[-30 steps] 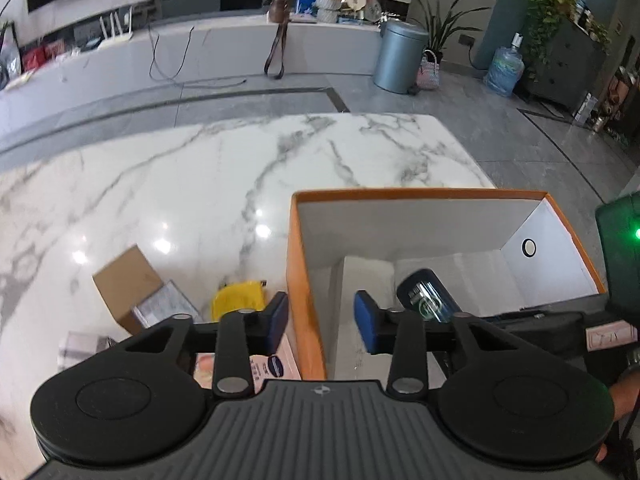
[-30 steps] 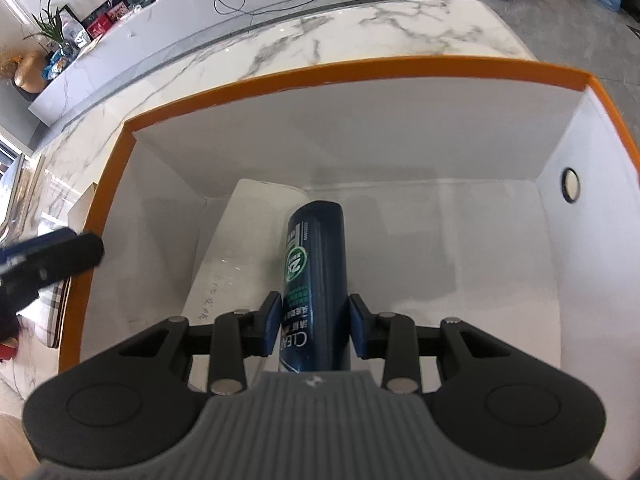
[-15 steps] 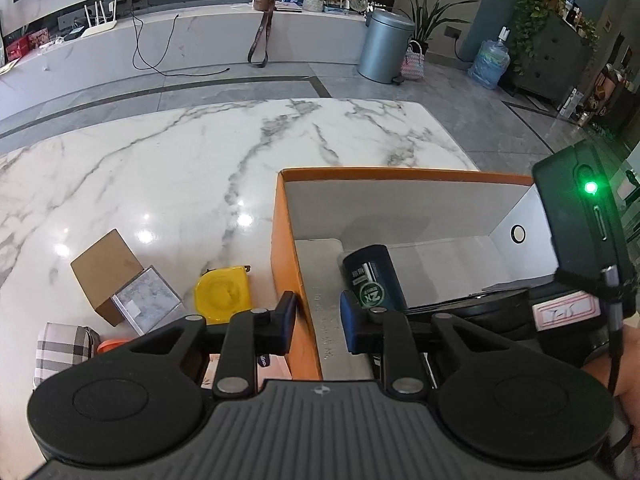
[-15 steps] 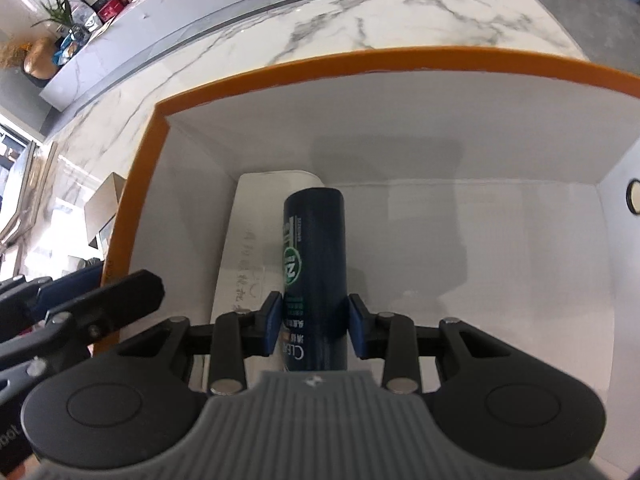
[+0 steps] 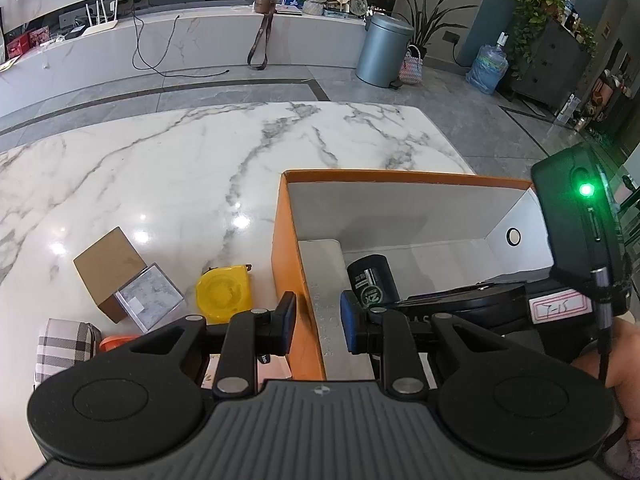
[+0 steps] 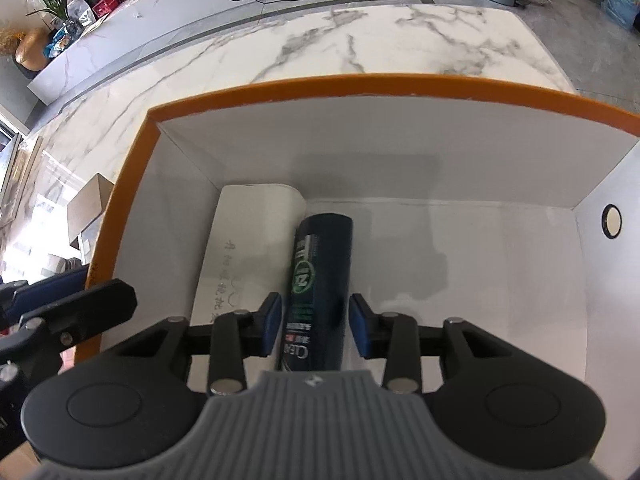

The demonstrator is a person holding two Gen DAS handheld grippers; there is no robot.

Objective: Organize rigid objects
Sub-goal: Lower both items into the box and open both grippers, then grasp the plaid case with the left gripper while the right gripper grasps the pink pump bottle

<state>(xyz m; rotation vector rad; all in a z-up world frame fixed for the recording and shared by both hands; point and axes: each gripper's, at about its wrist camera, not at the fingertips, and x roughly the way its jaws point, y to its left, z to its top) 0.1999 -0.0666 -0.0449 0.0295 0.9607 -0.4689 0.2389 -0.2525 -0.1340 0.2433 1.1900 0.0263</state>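
An orange box (image 6: 360,84) with white inner walls stands on the marble table. On its floor a dark blue bottle (image 6: 320,256) lies next to a flat white package (image 6: 248,248). My right gripper (image 6: 316,320) reaches down into the box. Its jaws are opening: the bottle lies between the blue pads, with a thin gap on each side. My left gripper (image 5: 318,320) is shut on the left wall of the orange box (image 5: 400,176), one pad outside and one inside. The bottle (image 5: 372,280) shows just beyond it.
Left of the box on the marble lie a yellow tape measure (image 5: 224,292), a brown carton (image 5: 108,260) with a clear case (image 5: 148,296), a plaid pouch (image 5: 64,344) and a small orange item (image 5: 116,342). The right half of the box floor is bare.
The left jaws closed from wide apart onto the box's left wall. The right pads, which pressed on the bottle before, now stand slightly off it.
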